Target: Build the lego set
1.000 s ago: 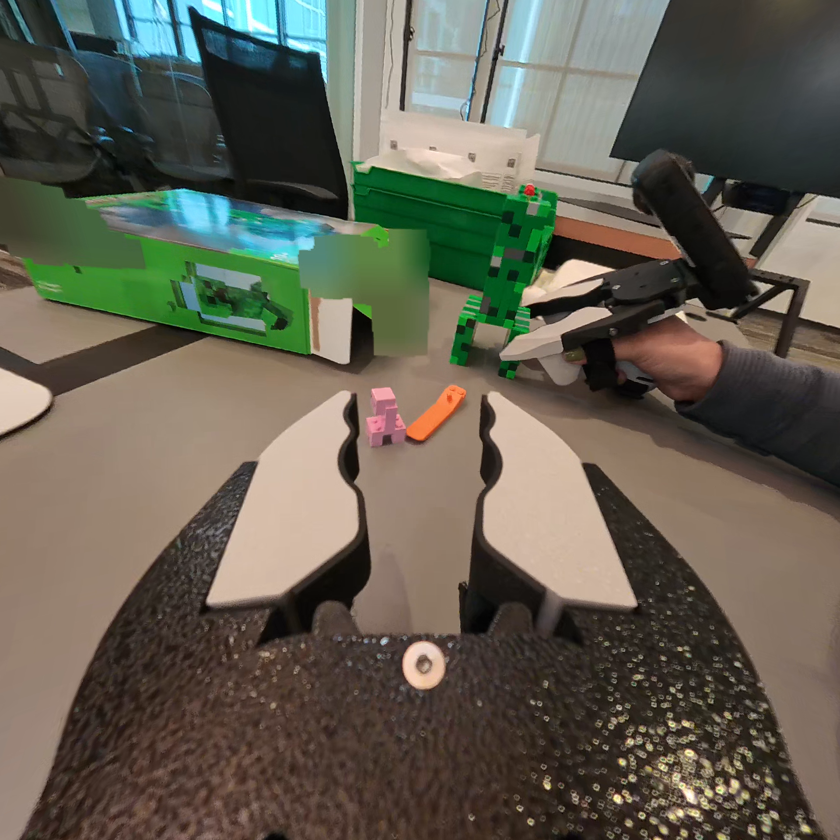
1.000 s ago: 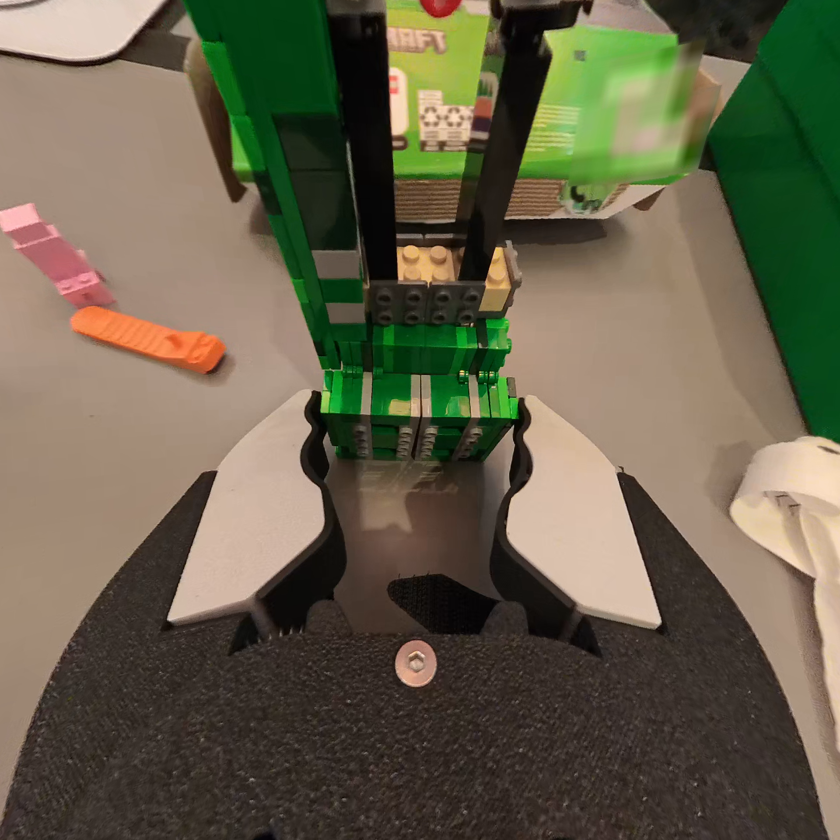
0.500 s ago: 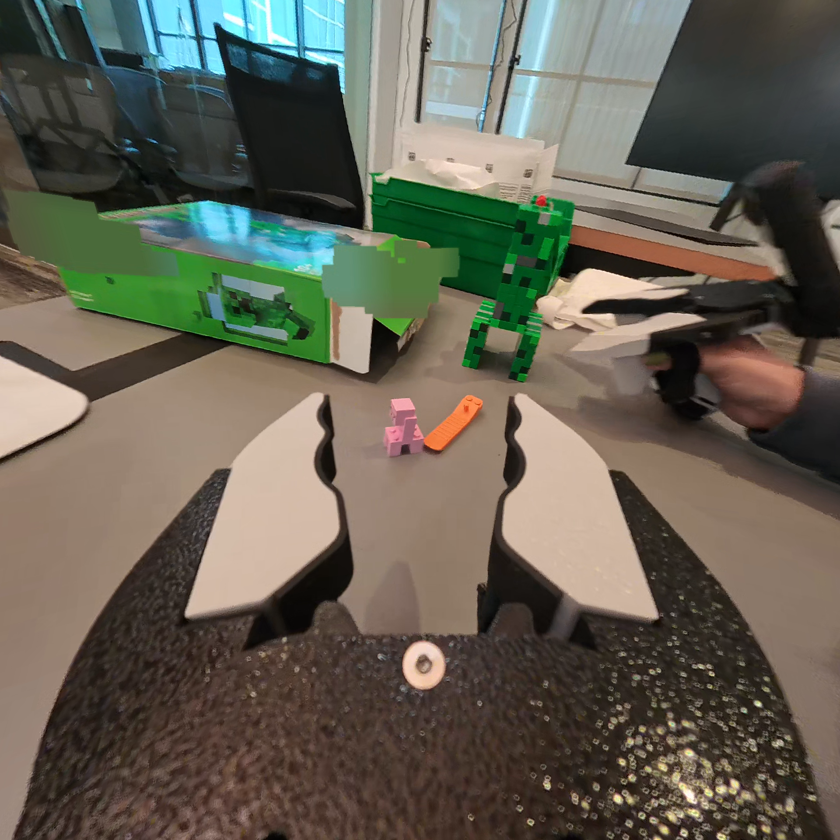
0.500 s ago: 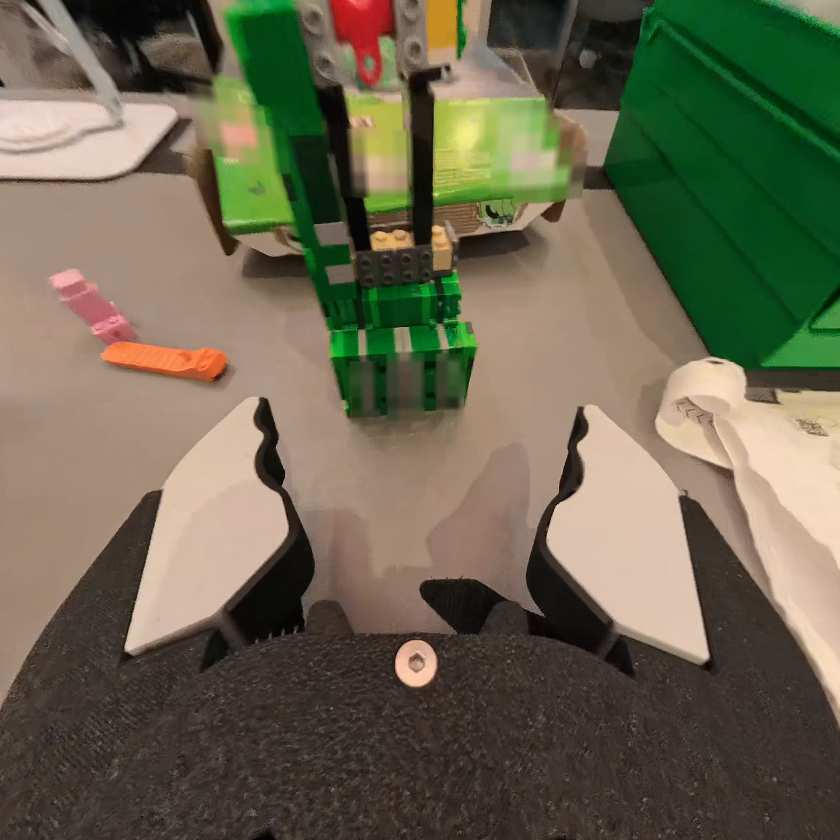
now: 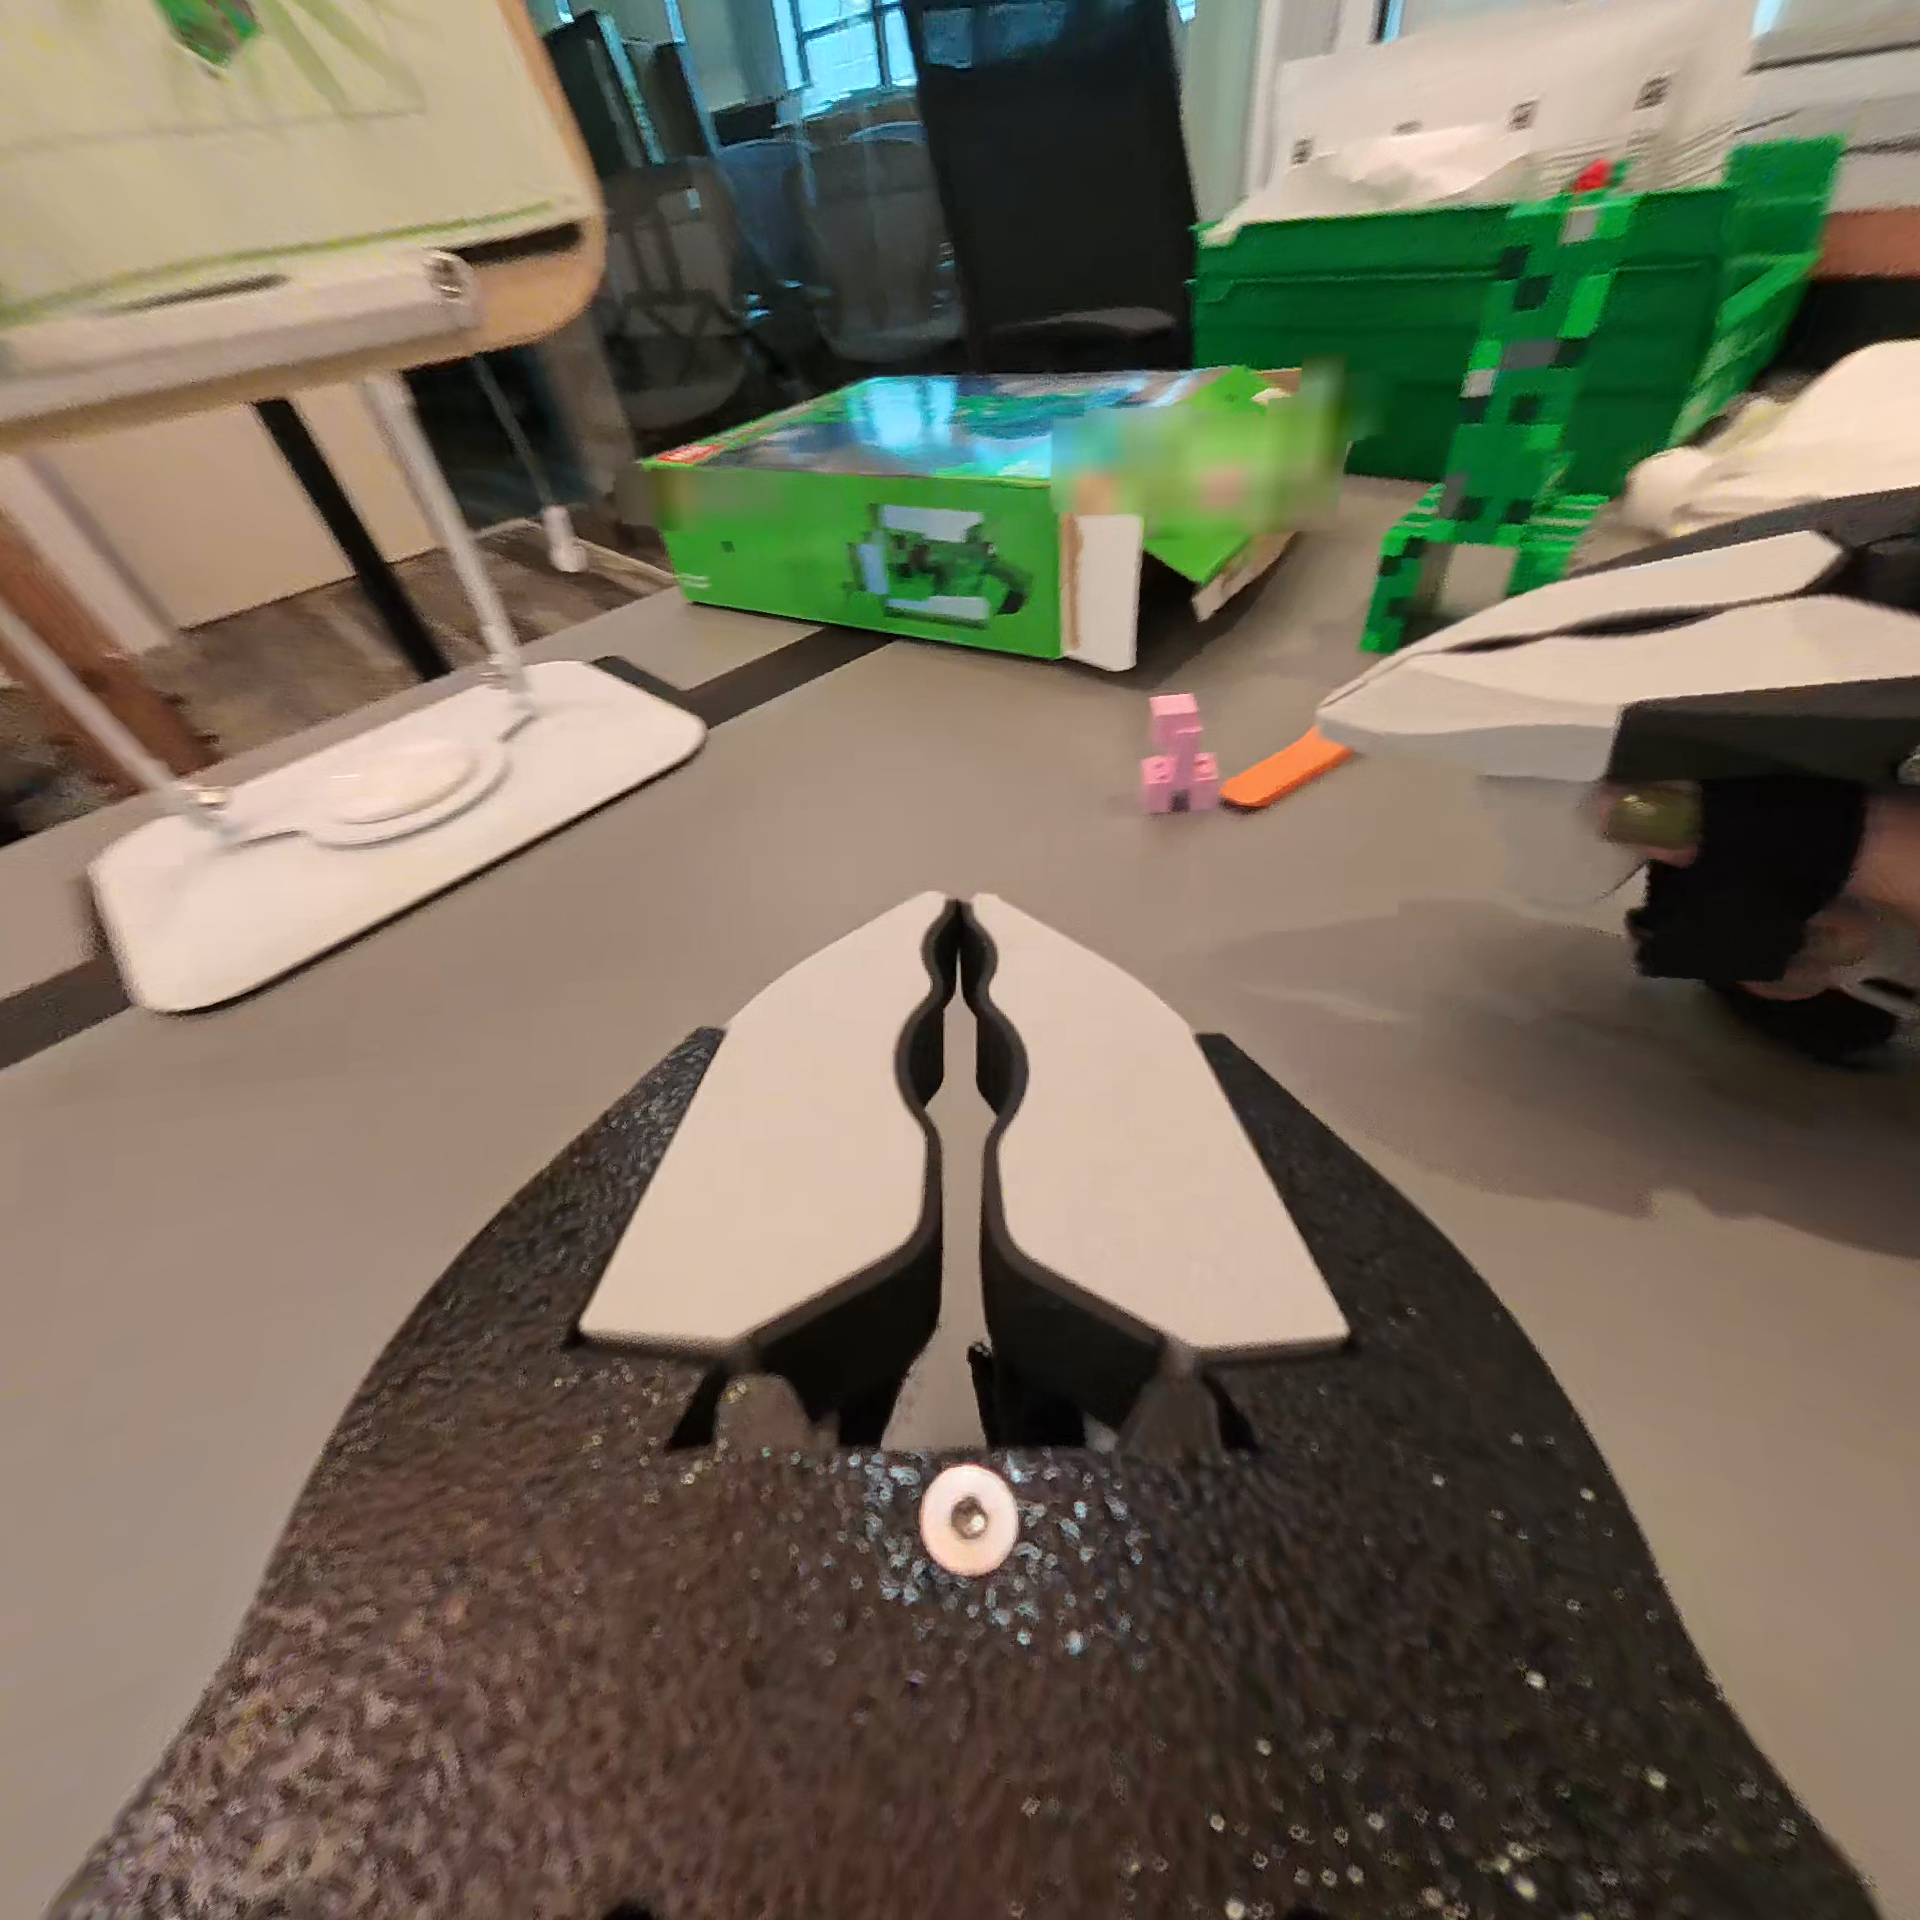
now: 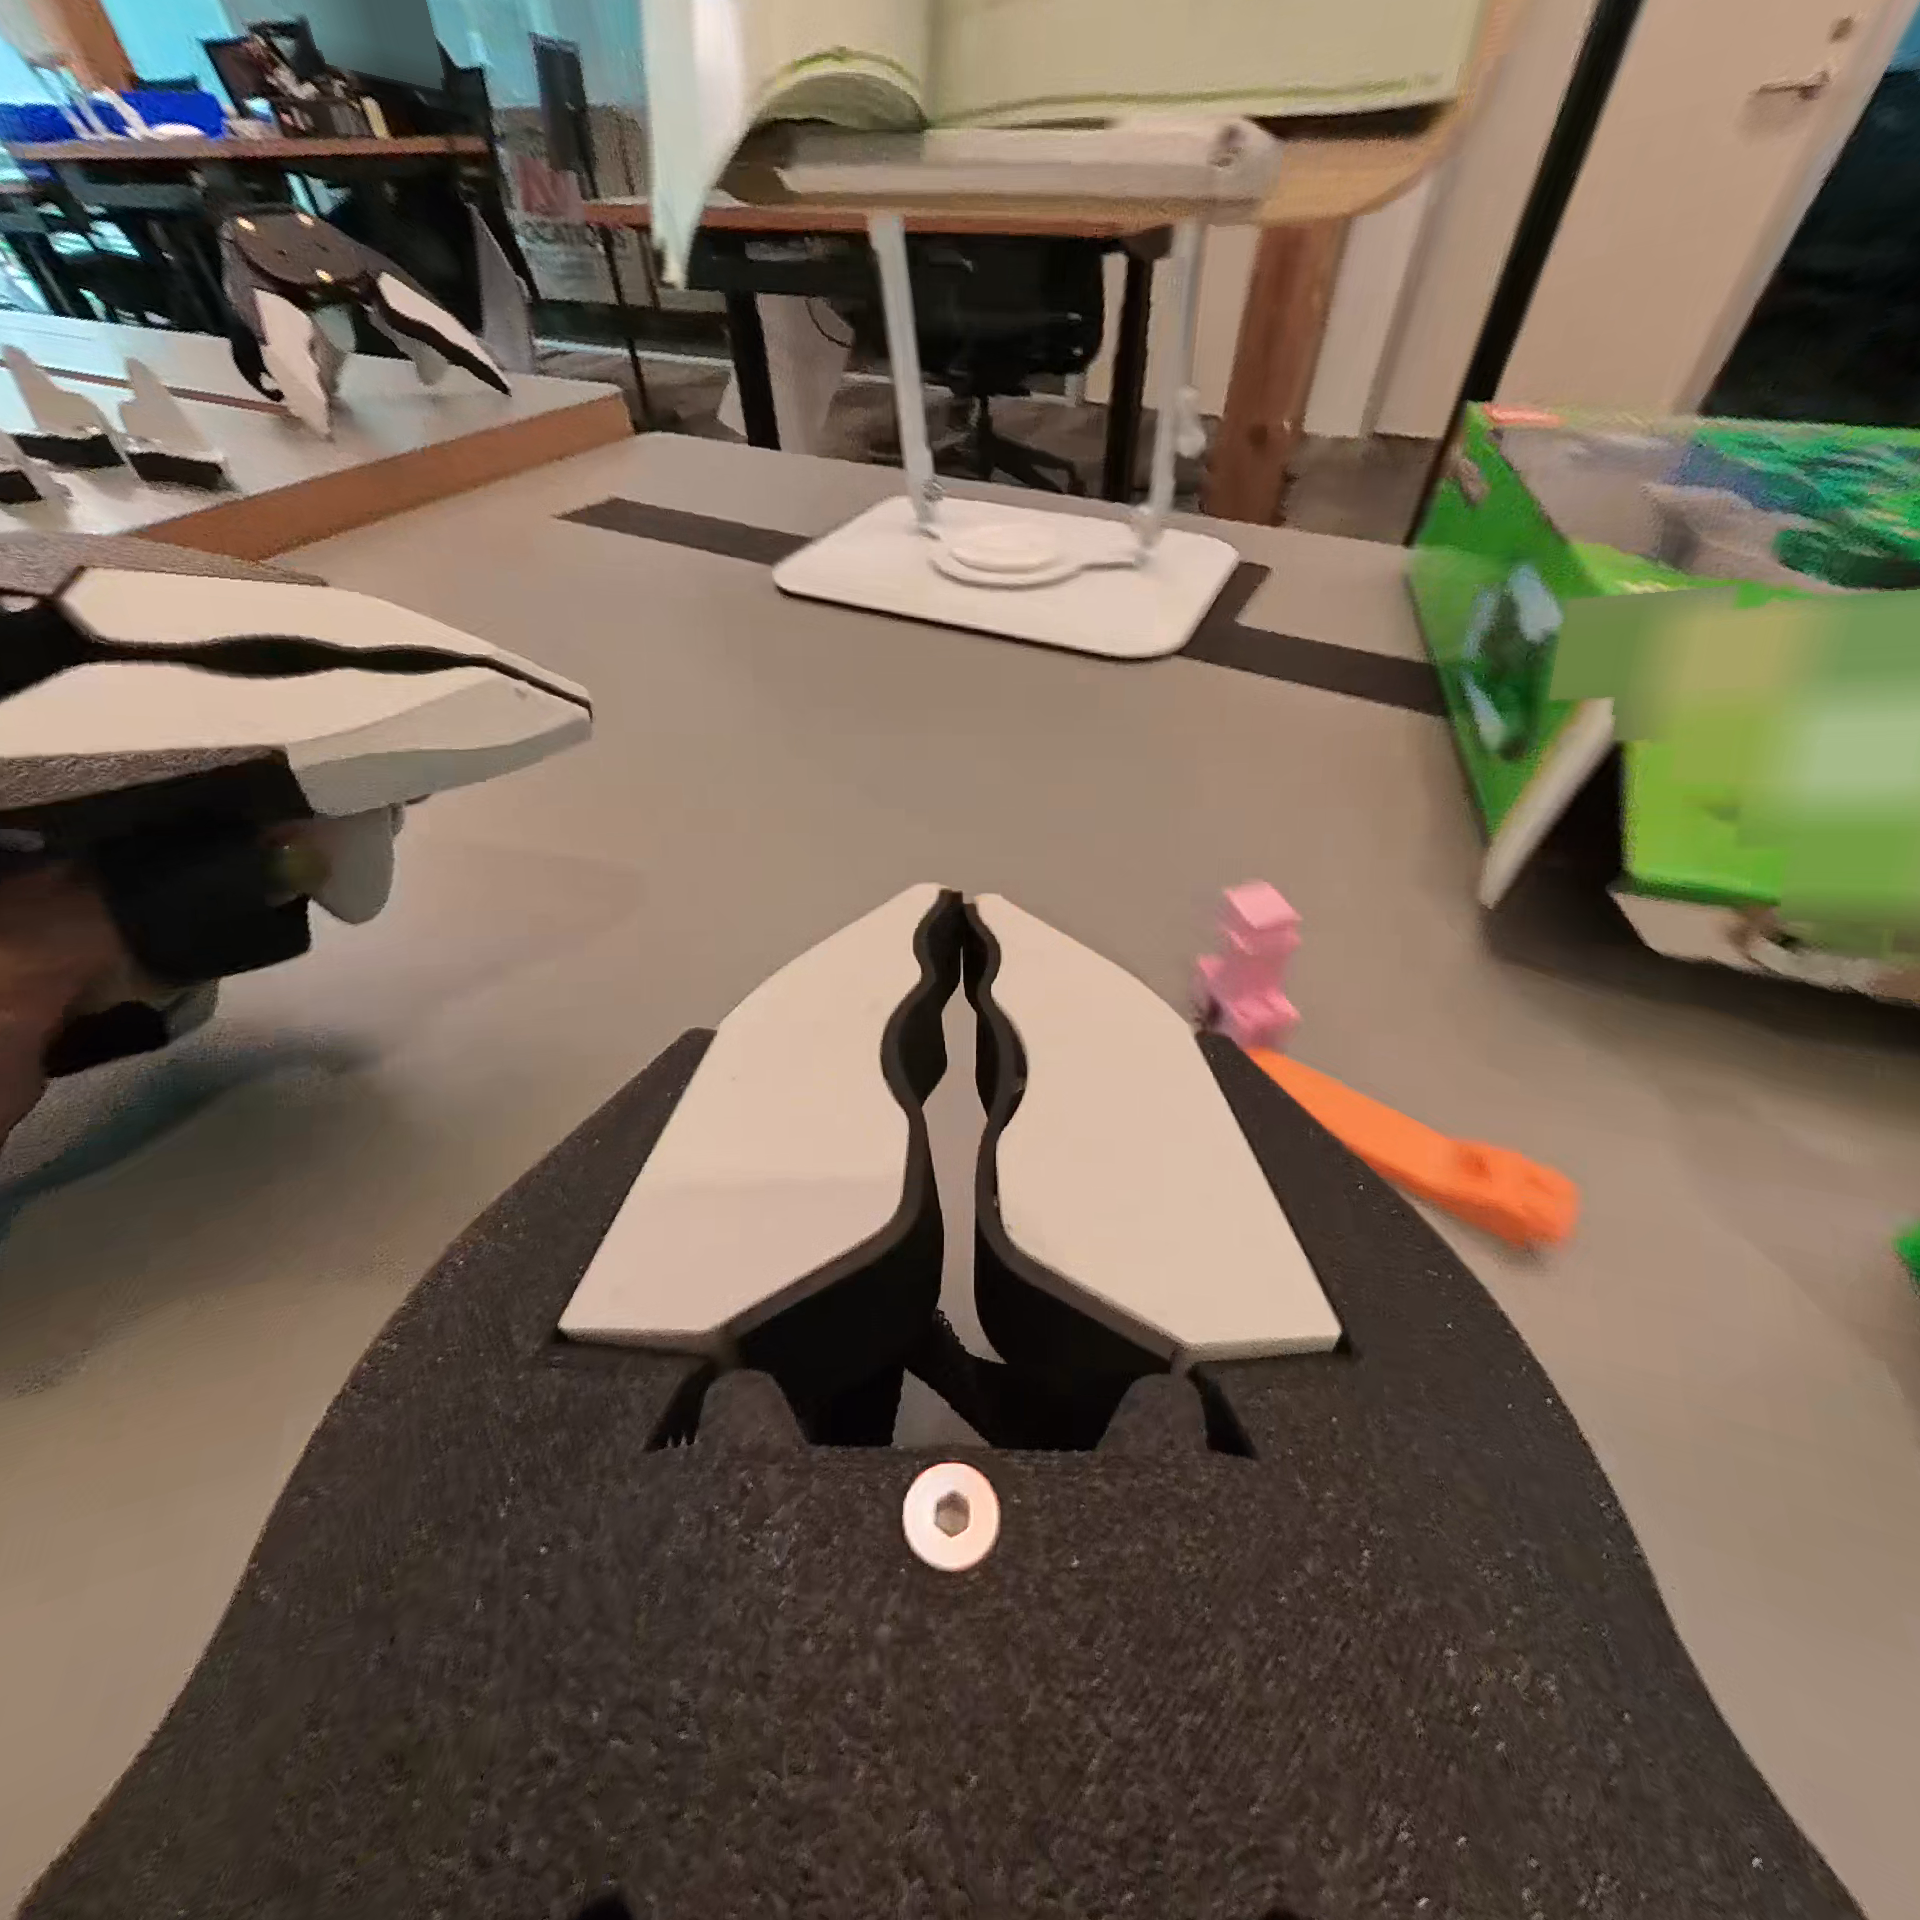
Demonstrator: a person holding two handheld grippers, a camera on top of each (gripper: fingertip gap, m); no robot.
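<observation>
A tall green block figure (image 5: 1496, 416) stands on the grey table at the far right of the left wrist view. A small pink brick figure (image 5: 1176, 756) stands in front of it, beside an orange brick separator (image 5: 1283, 777); both also show in the right wrist view, the pink figure (image 6: 1252, 971) and the separator (image 6: 1434, 1153). My left gripper (image 5: 961, 909) is shut and empty above bare table. My right gripper (image 6: 958, 899) is shut and empty, just left of the pink figure. Each gripper shows side-on in the other's view, the right one (image 5: 1340, 712) and the left one (image 6: 577, 707).
The green set box (image 5: 935, 520) lies open-ended at the back, also in the right wrist view (image 6: 1704, 665). A white stand base (image 5: 395, 800) holding a booklet sits at the left. Green bins (image 5: 1340, 312) and white bags are behind the green figure. Across from one pair of fingers to the other is roughly 10 cm. The separator (image 6: 1434, 1153) lies some 12 cm from my right tips, 20 cm from my left tips. It is some 20 cm from my right tips to the tall green block figure (image 5: 1496, 416).
My right gripper let go of the green figure, pulled back, swung left and shut. My left gripper shut and drew back, turning left so the white stand came into view.
</observation>
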